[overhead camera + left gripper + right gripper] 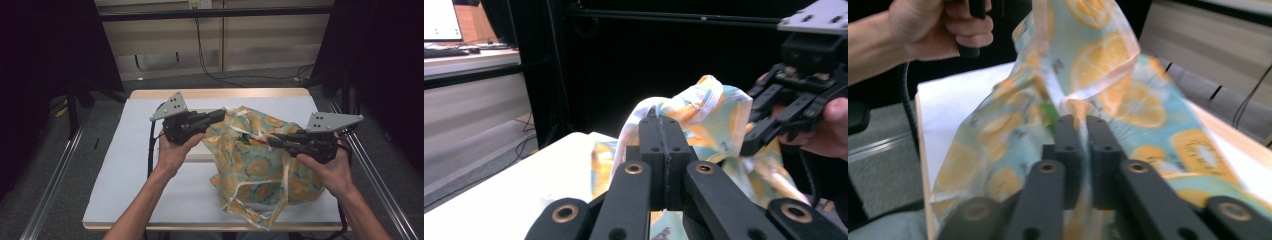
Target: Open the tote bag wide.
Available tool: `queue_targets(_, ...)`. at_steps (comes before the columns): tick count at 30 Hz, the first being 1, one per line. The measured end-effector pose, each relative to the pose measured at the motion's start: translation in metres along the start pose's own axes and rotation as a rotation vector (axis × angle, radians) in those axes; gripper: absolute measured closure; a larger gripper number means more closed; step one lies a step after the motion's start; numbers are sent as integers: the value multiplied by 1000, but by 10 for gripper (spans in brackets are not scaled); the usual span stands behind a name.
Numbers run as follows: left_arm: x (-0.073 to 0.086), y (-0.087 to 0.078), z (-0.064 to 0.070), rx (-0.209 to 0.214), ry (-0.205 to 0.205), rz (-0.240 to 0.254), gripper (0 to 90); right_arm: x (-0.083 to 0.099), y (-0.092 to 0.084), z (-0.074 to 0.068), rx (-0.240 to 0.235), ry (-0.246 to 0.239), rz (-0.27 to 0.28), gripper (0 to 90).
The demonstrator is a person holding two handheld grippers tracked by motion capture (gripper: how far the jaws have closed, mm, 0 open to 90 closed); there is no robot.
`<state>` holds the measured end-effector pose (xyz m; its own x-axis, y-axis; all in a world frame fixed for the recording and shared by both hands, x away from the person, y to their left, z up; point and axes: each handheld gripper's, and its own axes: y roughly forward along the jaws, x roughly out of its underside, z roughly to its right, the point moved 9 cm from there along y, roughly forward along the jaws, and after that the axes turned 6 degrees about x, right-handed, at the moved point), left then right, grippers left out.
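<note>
The left gripper (218,116) has its jaws pressed together on the rim of the lemon-print bag (260,165), pinching the cloth at the bag's upper left edge; in the left gripper view the two black jaws (664,145) meet flat with a fold of the bag's fabric (704,107) rising just beyond their tips. The right gripper (272,140) is likewise closed on the bag, its jaws clamped on the pale-trimmed rim at the bag's upper right, and the right gripper view shows the jaws (1083,145) nipping a thin edge of the cloth (1098,60). Between the two grips the bag's mouth is lifted and stretched, while its lower body sags onto the table (130,165) near the front edge. The left hand (175,150) sits left of the bag and the right hand (330,167) just right of it, both raised above the white tabletop.
</note>
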<state>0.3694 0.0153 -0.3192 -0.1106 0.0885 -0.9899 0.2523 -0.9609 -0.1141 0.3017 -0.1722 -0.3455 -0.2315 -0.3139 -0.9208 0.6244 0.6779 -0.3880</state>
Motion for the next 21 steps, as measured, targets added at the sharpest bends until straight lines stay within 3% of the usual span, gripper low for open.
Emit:
queue_targets(4, 11, 5, -21, -24, -41, -24, 900, -8, -7, 16, 40, -5, 24, 897)
queue_targets(9, 27, 12, -39, -31, -94, -35, 900, -12, -13, 45, 73, 69, 72, 899)
queue_targets(15, 48, 27, -43, -7, -127, -61, 900, -5, -9, 73, 101, 129, 85, 899)
queue_targets(18, 56, 31, -42, -1, -138, -78, 899, 5, -6, 82, 109, 155, 66, 898)
queue_targets(21, 59, 27, -43, -6, -157, -59, 787, 16, -5, 88, 120, 177, 48, 896)
